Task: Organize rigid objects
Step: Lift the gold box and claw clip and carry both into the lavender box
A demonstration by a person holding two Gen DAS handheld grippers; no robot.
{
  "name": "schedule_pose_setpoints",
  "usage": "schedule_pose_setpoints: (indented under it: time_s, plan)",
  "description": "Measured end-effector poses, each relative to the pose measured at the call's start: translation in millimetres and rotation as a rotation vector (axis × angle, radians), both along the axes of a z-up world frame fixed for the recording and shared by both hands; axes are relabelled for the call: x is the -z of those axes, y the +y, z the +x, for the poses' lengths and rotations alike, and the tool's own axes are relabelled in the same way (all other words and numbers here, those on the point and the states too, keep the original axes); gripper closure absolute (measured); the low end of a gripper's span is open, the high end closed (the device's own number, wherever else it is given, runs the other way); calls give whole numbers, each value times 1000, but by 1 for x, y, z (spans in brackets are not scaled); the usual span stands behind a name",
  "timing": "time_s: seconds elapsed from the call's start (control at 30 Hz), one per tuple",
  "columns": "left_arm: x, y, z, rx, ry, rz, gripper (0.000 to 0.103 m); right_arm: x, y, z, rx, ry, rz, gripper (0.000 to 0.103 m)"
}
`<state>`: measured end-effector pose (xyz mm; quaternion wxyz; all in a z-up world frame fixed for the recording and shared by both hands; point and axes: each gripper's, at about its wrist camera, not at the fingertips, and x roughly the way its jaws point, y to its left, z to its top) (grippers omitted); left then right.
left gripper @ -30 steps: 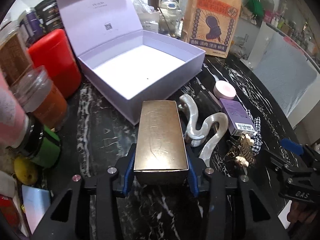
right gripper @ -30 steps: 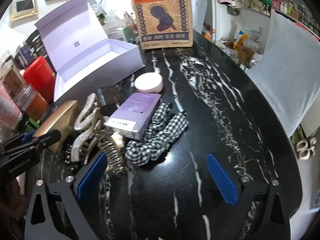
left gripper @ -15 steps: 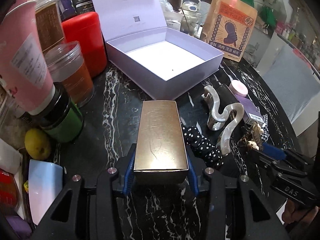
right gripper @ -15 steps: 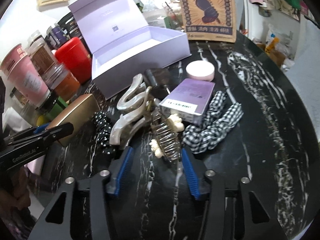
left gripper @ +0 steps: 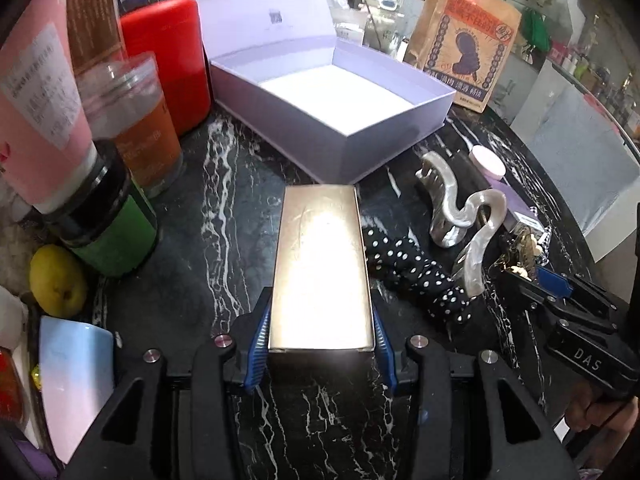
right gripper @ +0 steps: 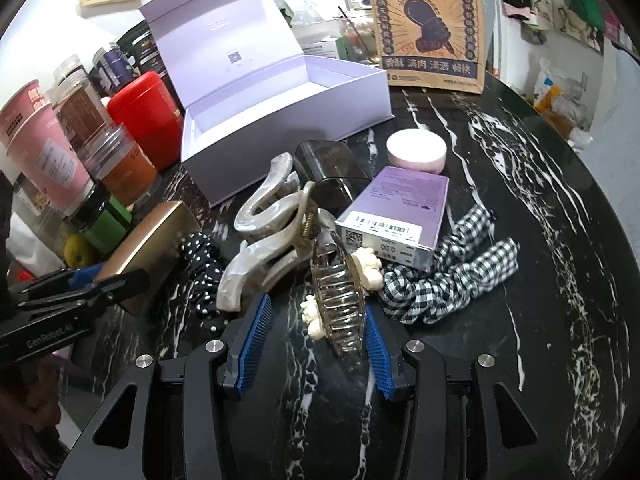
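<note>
My left gripper [left gripper: 320, 314] is shut on a long gold box [left gripper: 320, 264], held lengthwise just above the black marble table. The box points at the open lilac gift box [left gripper: 340, 136], whose inside is bare. In the right wrist view the gold box [right gripper: 148, 248] and left gripper [right gripper: 100, 284] sit at the far left. My right gripper [right gripper: 317, 311] has its blue pads drawn in on a clear hair claw [right gripper: 340, 304] with cream flowers. The right pad lies against the claw's side and the left pad stands by its flowers. The claw rests on the table.
A pearl hair claw [right gripper: 264, 220], polka-dot scrunchie [right gripper: 200, 264], dark case [right gripper: 328, 172], purple carton [right gripper: 400, 216], pink round tin [right gripper: 416, 150] and gingham scrunchie [right gripper: 452, 276] crowd the middle. Jars and a red canister [left gripper: 164, 64] line the left. A paper bag [right gripper: 428, 20] stands behind.
My right jaws went from wide apart to drawn in around the clear hair claw as the gripper moved onto it. My left gripper shifted back from the lilac box, still holding the gold box.
</note>
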<state>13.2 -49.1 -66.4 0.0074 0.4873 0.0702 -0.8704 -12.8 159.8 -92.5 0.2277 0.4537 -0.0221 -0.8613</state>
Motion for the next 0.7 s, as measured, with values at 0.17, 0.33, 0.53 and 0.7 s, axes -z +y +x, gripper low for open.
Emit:
schedule_pose_setpoints:
  time_s: [0.17,0.33,0.53,0.7]
  plan:
    - [7,-5,-4,-3,-3,34,59,2,0,-2,14,-2,2,73]
    - [8,-4,-10,-9,16,16,59,1,2,-2,29,8,2,75]
    - [4,-7,-7,-22,30,20,60,-10,5,4,41,36,9,75]
    - [-8,-7,0,-16,62,35,60,-19,3,11,17,46,-7,75]
